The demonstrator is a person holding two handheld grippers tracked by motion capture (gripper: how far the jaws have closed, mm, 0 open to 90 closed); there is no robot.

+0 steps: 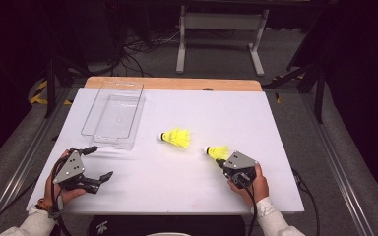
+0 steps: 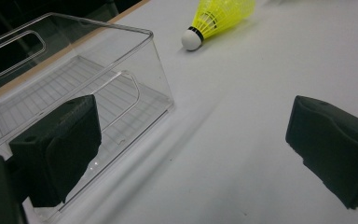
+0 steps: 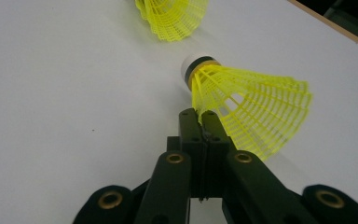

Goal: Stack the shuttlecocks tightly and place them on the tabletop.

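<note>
The right gripper (image 3: 200, 114), fingers clamped on the skirt edge of the near shuttlecock (image 3: 242, 105) on the bench (image 1: 177, 177), cork pointing toward the clear bin (image 1: 113, 118) beside the left gripper (image 1: 101, 164), whose fingers stand apart.

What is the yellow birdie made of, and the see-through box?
The held shuttlecock looks like plastic: its yellow skirt is a moulded mesh, its white tip maybe foam or cork. The clear box looks like hard, glossy plastic, transparent with shiny edges.
</note>
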